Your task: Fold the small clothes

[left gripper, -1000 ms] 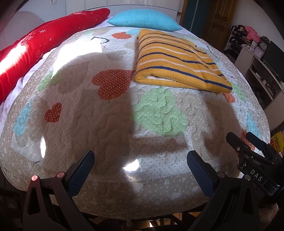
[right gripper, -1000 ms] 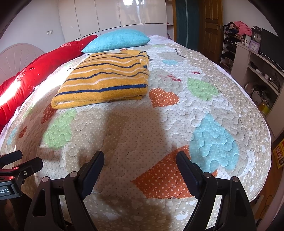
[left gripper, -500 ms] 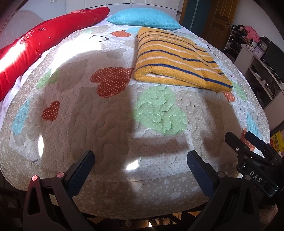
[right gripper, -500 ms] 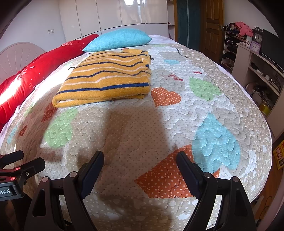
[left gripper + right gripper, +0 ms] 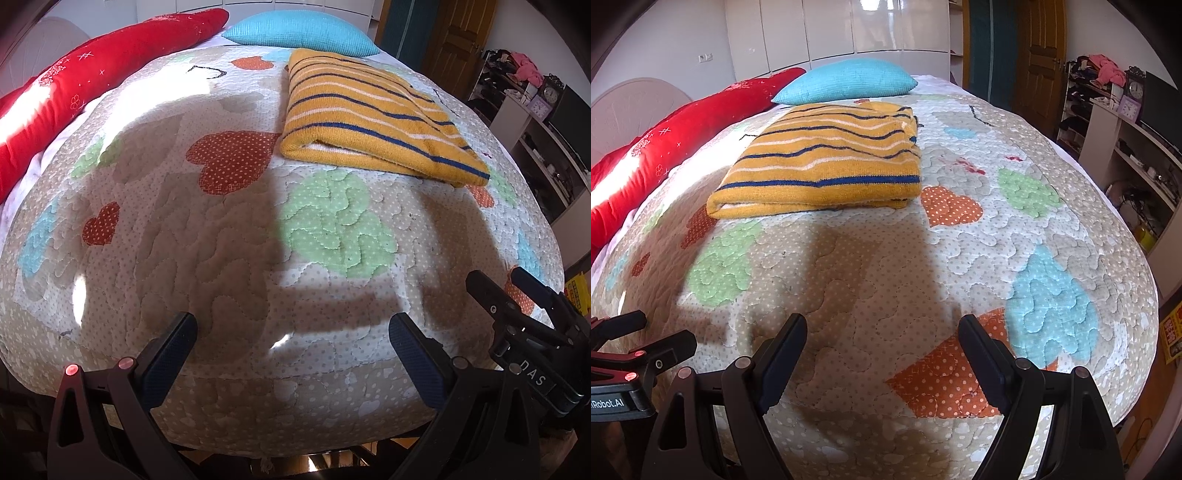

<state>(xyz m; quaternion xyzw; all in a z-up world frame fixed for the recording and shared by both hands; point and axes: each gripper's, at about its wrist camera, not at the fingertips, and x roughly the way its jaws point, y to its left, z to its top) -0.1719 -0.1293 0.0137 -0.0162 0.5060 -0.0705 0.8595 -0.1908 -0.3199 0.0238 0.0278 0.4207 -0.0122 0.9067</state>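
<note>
A yellow sweater (image 5: 373, 118) with navy and white stripes lies folded into a flat rectangle on the far half of the quilted bed; it also shows in the right wrist view (image 5: 827, 166). My left gripper (image 5: 291, 332) is open and empty, hovering over the near edge of the bed, well short of the sweater. My right gripper (image 5: 882, 332) is open and empty, also at the near edge. Each gripper shows at the side of the other's view: the right one (image 5: 524, 317) and the left one (image 5: 631, 350).
The patchwork quilt (image 5: 221, 240) with heart patches covers the bed. A red bolster (image 5: 74, 81) lies along the left side and a turquoise pillow (image 5: 846, 79) at the head. Shelves with clutter (image 5: 1137, 140) and a wooden door (image 5: 1039, 55) stand to the right.
Both grippers have moved slightly forward over the bed, so the sweater sits a little nearer. Both stay open and empty. The sweater has not moved.
</note>
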